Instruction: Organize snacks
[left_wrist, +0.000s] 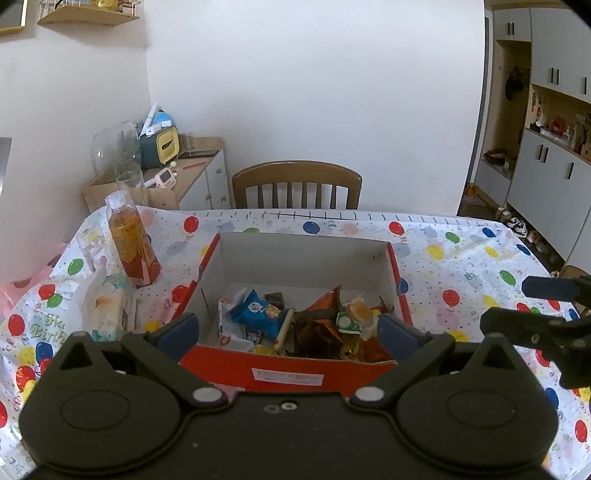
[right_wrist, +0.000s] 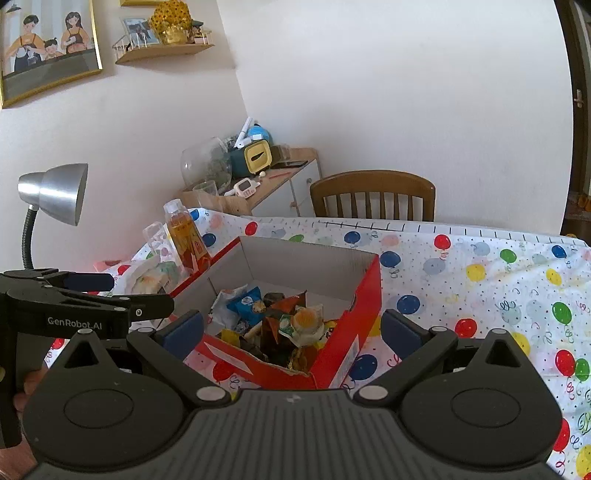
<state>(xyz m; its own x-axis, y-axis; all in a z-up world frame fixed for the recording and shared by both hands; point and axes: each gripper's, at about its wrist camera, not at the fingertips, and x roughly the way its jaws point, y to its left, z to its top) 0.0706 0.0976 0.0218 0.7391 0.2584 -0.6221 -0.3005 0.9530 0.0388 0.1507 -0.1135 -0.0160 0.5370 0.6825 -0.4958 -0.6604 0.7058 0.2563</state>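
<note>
Above the near rim of the red cardboard box (left_wrist: 284, 373), the left gripper (left_wrist: 288, 328) is held wide open and empty; crinkled snack packets (left_wrist: 258, 312) are heaped inside, bare balloon-print tablecloth (left_wrist: 461, 258) lying right of the box. In the right wrist view, the right gripper (right_wrist: 291, 328) is likewise spread, empty, at the box's corner; "GenRobot.AI" is read on the left gripper.

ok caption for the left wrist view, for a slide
Open left gripper poised before a red box of mixed snacks on a balloon-print tablecloth.
</note>
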